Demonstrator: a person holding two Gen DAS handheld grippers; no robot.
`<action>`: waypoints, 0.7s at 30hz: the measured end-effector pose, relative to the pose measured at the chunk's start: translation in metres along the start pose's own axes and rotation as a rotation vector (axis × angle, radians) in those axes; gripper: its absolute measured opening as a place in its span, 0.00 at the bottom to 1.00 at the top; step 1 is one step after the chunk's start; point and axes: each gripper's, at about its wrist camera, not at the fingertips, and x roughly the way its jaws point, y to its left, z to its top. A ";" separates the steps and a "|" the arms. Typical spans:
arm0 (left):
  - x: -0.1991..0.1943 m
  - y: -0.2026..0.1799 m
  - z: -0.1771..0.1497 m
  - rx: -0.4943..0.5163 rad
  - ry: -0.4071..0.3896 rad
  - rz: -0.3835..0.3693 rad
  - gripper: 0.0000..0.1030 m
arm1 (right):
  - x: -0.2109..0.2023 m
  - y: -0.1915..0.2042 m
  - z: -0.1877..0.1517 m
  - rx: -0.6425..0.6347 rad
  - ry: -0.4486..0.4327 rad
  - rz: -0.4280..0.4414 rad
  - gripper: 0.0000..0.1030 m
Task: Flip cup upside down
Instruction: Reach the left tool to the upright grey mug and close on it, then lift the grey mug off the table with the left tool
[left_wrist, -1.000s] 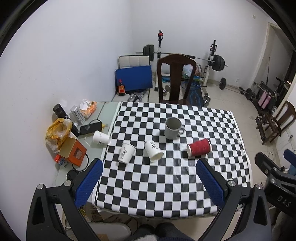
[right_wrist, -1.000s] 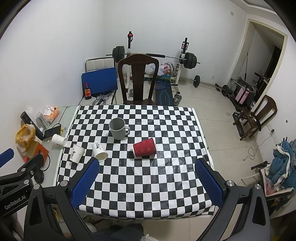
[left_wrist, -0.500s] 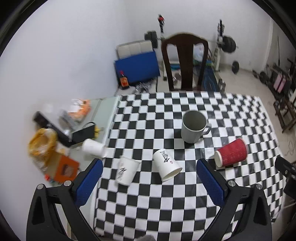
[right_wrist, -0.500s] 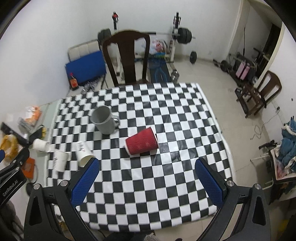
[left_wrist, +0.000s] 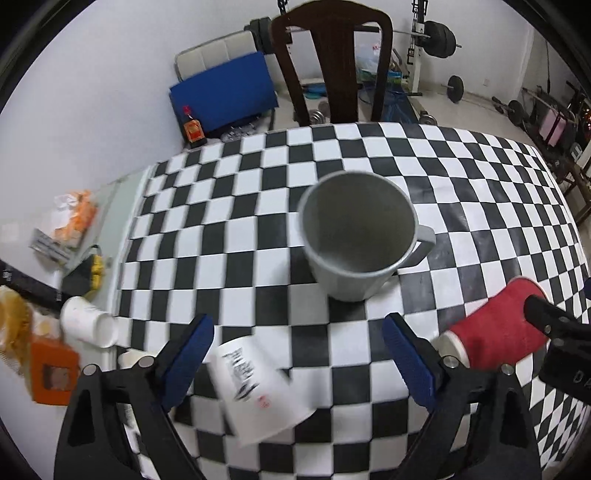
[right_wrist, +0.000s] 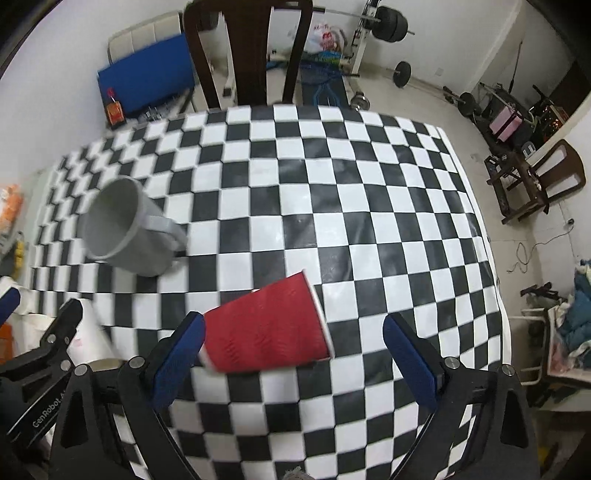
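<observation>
Left wrist view, printed white cup (left_wrist: 258, 387), right wrist view, red cup's base (right_wrist: 207, 360).

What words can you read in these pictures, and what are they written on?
"GenRobot.A": white letters on the black body of the left gripper, cut off at the end.
"D" and part of another letter: on the right gripper, the rest is out of view.
White paper cup: black brush writing and a small red stamp, too blurred to read.
Bottle by the wall: orange label, too small to read.
</observation>
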 end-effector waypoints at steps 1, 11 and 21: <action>0.005 -0.002 0.002 -0.003 -0.001 0.000 0.90 | 0.009 0.001 0.004 -0.009 0.011 -0.008 0.95; 0.039 -0.022 0.024 0.014 -0.012 -0.014 0.90 | 0.061 0.006 0.034 -0.086 0.085 -0.115 0.95; 0.061 -0.030 0.036 -0.005 -0.063 -0.047 0.78 | 0.077 0.007 0.047 -0.108 0.098 -0.153 0.95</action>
